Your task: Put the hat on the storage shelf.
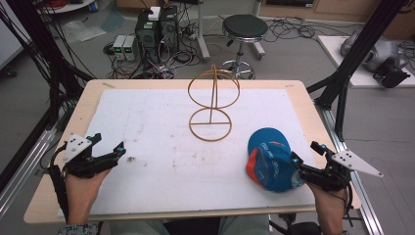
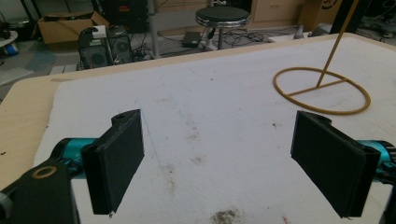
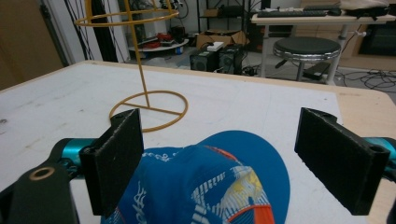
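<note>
A white-topped table (image 1: 147,122) with a gold wire hat stand (image 1: 211,105) at centre and a blue cap (image 1: 269,159) at near right.
The right gripper (image 3: 243,163) has its jaws spread wide, the cap's crown lying between them; the left gripper (image 2: 219,163), jaws equally spread, hovers over bare mat, well apart.

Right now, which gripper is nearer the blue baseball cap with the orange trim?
Right. The right gripper sits open at the blue baseball cap, jaws straddling it. The left gripper rests open across the table, far from it.
</note>
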The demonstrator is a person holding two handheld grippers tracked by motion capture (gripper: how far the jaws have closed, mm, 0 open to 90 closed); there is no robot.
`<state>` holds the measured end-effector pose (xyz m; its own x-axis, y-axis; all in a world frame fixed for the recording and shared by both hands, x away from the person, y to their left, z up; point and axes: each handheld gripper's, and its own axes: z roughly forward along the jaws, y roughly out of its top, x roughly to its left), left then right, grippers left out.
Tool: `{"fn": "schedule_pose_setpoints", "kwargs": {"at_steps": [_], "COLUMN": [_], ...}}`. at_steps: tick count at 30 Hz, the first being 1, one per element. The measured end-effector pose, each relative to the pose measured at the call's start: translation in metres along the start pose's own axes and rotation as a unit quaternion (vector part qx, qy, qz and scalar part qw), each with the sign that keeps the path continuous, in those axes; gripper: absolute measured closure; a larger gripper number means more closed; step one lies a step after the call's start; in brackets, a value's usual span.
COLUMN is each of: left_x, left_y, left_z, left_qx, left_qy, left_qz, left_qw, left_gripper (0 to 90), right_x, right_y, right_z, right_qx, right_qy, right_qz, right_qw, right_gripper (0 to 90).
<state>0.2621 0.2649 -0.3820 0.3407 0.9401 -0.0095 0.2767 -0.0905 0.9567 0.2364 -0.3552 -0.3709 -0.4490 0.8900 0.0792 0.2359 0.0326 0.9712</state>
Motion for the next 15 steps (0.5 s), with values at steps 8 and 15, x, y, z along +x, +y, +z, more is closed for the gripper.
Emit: {"fn": "schedule_pose_setpoints", "kwargs": {"at_steps": [8,15], "left_x": [0.0,-0.001], "left_y": [0.0,-0.001], "left_z": [0.001,0.002], "left_qx": [0.0,0.003], "left_qy": [0.0,-0.002], "left_qz": [0.0,0.001], "left_qw": [1.0,1.0], "left_gripper": [17.6,17.6], "right_x": [0.007,0.011], "right_y": [-0.01,-0.018], "right_z": [-0.001,0.004], "right_qx": [0.009,0.023], "right_qy": [0.015,0.021], "right_qz": [-0.002,-0.011], "right_qw": [0.9998,0.9995], "right_gripper": [18.6,25.8]}}
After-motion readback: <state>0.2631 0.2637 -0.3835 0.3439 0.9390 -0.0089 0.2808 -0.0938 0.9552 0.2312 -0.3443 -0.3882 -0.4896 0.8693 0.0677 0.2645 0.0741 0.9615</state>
